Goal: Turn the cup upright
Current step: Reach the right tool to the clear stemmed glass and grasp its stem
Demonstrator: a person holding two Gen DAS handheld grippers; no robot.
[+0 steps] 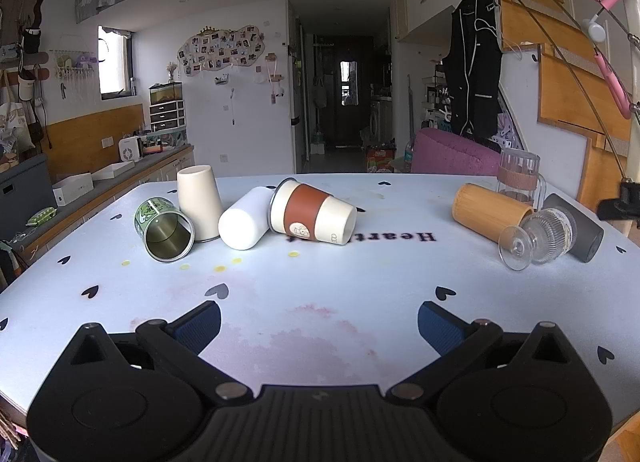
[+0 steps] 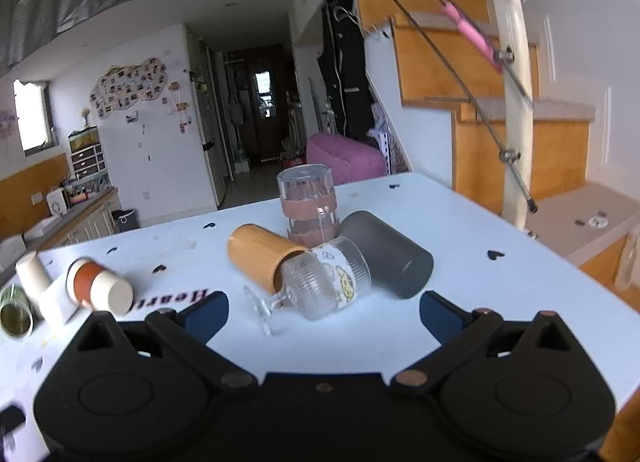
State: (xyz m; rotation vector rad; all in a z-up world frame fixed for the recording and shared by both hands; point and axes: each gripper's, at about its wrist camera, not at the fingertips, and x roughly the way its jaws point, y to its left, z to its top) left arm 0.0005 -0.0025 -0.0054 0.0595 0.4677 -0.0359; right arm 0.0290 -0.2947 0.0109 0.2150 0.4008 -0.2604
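Glass goblet (image 2: 320, 286) lies on its side just ahead of the right tool (image 2: 324, 312), wedged against a bamboo cup (image 2: 262, 258) and a grey cup (image 2: 386, 254), all tipped over on the worktop (image 2: 460, 302). No cup has been righted, so the job looks unstarted. Both tools are spread wide and hold nothing; the left tool (image 1: 319, 324) faces bare worktop, well short of a sleeved cup (image 1: 312, 214).

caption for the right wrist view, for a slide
Open right gripper faces a tipped ribbed glass goblet lying among a bamboo cup and dark grey tumbler.
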